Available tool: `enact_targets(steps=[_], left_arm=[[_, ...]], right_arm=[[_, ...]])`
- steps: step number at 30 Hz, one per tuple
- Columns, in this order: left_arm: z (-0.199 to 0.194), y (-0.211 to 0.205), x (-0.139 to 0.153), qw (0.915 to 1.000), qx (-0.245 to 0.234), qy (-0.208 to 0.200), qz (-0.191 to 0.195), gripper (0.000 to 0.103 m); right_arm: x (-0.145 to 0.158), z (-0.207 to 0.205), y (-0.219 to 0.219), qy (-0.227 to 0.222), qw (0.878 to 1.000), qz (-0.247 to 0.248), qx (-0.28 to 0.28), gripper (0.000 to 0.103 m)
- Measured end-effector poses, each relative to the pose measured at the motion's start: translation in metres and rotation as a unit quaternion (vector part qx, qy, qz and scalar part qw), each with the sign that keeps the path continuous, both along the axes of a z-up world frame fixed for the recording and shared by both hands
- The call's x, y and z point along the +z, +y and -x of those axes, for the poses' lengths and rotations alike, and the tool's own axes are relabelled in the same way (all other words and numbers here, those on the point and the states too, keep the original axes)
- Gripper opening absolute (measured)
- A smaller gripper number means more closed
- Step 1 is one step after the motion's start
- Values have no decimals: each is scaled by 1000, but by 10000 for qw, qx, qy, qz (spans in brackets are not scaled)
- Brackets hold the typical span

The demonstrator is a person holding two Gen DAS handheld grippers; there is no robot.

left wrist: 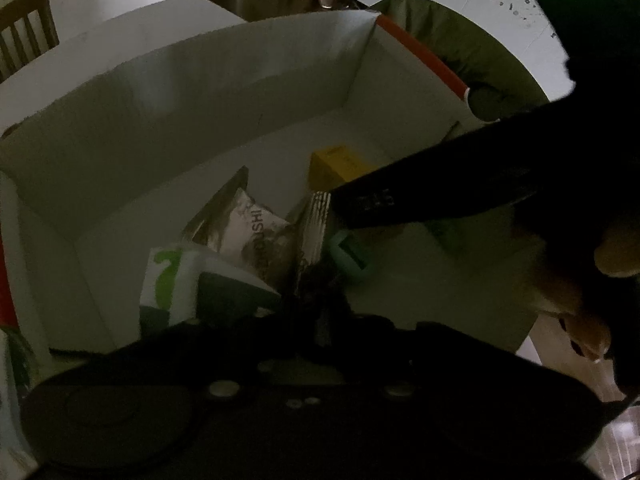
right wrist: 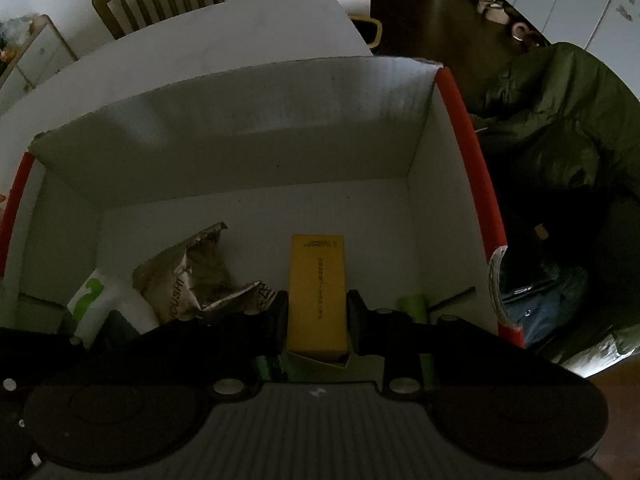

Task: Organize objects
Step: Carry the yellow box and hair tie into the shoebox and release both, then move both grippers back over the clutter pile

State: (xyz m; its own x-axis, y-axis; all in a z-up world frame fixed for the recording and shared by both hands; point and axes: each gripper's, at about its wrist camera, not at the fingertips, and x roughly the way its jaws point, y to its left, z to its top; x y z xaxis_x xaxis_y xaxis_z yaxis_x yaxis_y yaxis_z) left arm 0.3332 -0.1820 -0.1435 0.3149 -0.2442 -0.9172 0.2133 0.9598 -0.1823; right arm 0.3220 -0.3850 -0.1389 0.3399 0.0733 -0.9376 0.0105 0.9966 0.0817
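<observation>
Yellow carton clamped in our right gripper (right wrist: 318, 314), low inside the white cardboard box (right wrist: 240, 128).

Our right pads press both long sides of the yellow carton (right wrist: 318, 292), which hangs over the box floor. Our left gripper (left wrist: 316, 312) is too dark for us to tell its jaws; a silver snack bag (left wrist: 256, 236) lies just ahead of it, beside a white-and-green package (left wrist: 168, 280) and a mint-green object (left wrist: 352, 254). Outside the box a green jacket (right wrist: 560, 120) sits.
</observation>
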Motion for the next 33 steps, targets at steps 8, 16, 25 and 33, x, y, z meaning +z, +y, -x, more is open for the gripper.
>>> enact_targets(steps=[8, 16, 25, 33], left_arm=[[2, -1, 2, 10000, -4, -27, 34, 42], [13, 5, 12, 9996, 115, -224, 89, 55], [35, 16, 35, 9972, 266, -669, 208, 61], [60, 39, 69, 9930, 313, -1003, 531, 64]], right_arm=[[6, 6, -5, -124, 9998, -147, -57, 30], [19, 17, -5, -251, 9995, -189, -29, 33], [53, 42, -1, -659, 9967, -460, -93, 46], [84, 74, 11, -984, 9928, -663, -159, 51]])
